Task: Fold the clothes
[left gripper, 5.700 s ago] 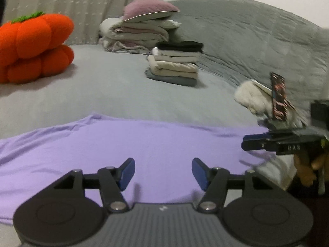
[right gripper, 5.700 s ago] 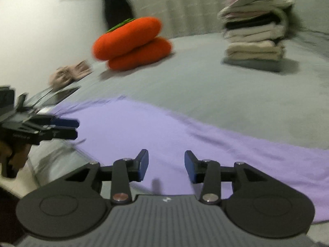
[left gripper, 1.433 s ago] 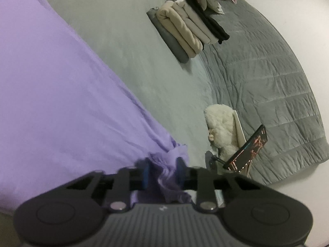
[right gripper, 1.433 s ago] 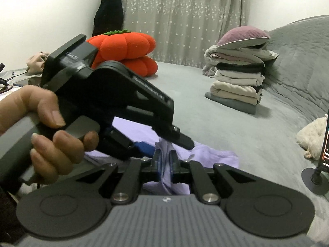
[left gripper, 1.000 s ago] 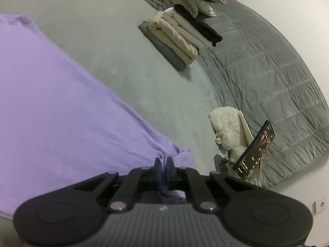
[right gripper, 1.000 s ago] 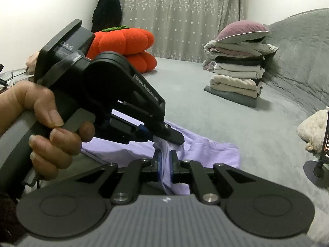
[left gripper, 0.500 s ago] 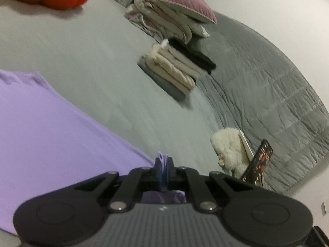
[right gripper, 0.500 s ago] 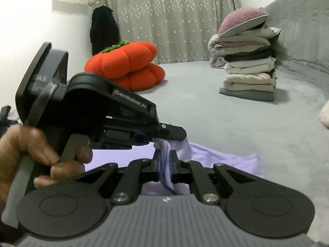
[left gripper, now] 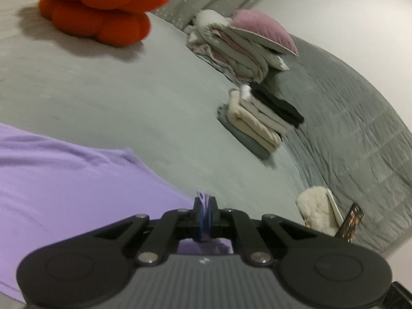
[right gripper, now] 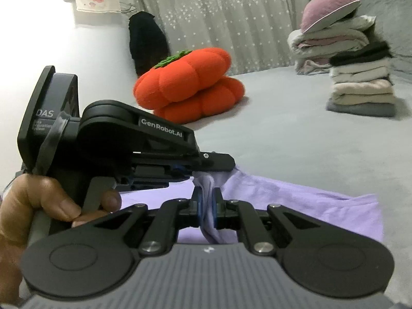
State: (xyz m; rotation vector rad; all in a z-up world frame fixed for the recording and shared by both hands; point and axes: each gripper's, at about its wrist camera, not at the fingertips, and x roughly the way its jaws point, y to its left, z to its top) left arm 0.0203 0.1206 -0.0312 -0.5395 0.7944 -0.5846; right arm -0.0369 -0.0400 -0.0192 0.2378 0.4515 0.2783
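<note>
A purple garment [left gripper: 72, 180] lies spread on the grey bed [left gripper: 128, 108]; it also shows in the right wrist view [right gripper: 296, 203]. My left gripper [left gripper: 204, 213] is shut on a bunched edge of the garment. My right gripper [right gripper: 206, 206] is shut on the same bunched fabric, right beside the left gripper's body [right gripper: 144, 149], which a hand holds. Both grippers hold the edge lifted a little above the bed.
An orange pumpkin cushion [left gripper: 103, 7] [right gripper: 190, 87] sits at the far side. A stack of folded clothes [left gripper: 260, 123] [right gripper: 363, 90] and a bedding pile with a pink pillow [left gripper: 247, 43] stand further back. A white plush toy [left gripper: 314, 211] and a phone on a stand [left gripper: 351, 222] lie right.
Both grippers, once open over the flat garment, closed on its edge. In the last second they lifted and tilted up, so more of the bed and cushion shows.
</note>
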